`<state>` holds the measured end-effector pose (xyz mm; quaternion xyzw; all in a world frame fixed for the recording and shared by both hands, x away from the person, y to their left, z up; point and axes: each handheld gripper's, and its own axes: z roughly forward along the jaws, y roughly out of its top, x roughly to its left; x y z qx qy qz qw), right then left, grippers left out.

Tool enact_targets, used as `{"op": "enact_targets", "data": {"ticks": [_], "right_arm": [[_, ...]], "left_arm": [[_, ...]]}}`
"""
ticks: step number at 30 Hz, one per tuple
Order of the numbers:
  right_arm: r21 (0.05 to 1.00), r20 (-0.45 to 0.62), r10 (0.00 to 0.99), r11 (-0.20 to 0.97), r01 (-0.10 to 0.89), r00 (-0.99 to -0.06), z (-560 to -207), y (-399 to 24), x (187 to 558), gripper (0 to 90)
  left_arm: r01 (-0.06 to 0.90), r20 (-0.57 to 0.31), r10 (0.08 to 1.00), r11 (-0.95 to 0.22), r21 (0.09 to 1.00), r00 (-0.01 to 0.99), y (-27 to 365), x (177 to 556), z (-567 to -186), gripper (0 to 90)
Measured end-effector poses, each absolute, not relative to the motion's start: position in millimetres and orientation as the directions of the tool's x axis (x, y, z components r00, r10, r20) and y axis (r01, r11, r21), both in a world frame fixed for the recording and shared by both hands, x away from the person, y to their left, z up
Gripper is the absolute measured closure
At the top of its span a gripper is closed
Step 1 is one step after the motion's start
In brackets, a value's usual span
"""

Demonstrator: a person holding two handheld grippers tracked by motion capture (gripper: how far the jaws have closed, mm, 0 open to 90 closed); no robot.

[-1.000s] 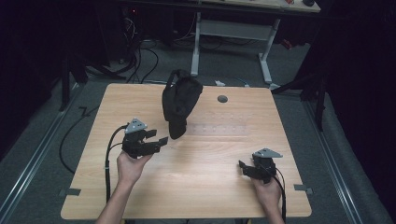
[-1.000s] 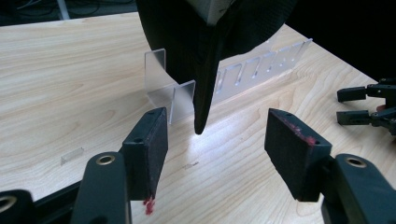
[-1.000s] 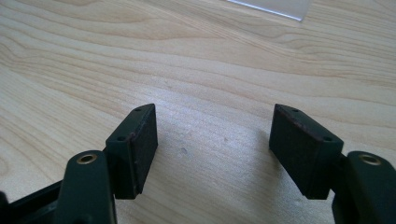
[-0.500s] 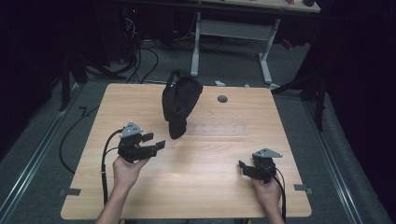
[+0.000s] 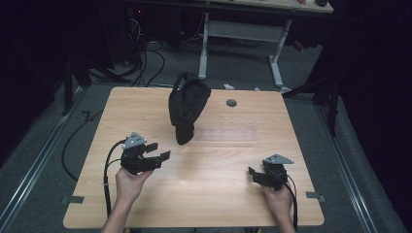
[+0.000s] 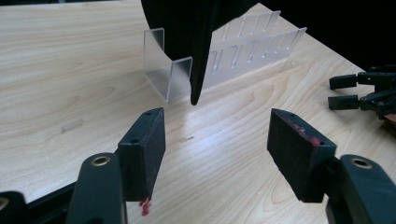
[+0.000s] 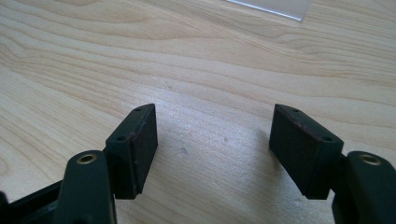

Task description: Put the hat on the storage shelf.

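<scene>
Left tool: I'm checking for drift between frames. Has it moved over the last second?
Yes. The left tool has slid toward the person's edge of the table, away from the black bag.

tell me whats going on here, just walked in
A person at a wooden table holds a gripper in each hand. The left gripper and the right gripper both have their jaws open and empty. A black bag sits draped over one end of a clear slotted rack near the table's middle. The left gripper points toward the bag's hanging tip, apart from it; the right one sits low over bare wood near the front right. Nothing is grasped yet.
</scene>
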<state>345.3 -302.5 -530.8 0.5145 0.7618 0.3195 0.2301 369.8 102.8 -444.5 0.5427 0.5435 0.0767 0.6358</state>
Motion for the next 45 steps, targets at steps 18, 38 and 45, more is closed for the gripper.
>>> {"op": "enact_targets", "data": {"ticks": [18,38,45], "right_arm": [[0.723,-0.022,0.931,0.267,0.637,-0.365,-530.8,-302.5,345.3,32.7],[0.723,-0.023,0.931,0.267,0.637,-0.364,-530.8,-302.6,345.3,32.8],[0.723,-0.02,0.932,0.263,0.639,-0.362,-530.8,-302.2,345.1,32.8]], "left_arm": [[0.514,-0.622,0.699,0.411,0.753,0.352,108.2,360.9,-465.9,36.3],[0.534,-0.605,0.726,0.386,0.752,0.327,106.4,353.3,-493.4,35.4],[0.534,-0.594,0.739,0.377,0.756,0.318,106.5,352.7,-502.1,34.8]]}}
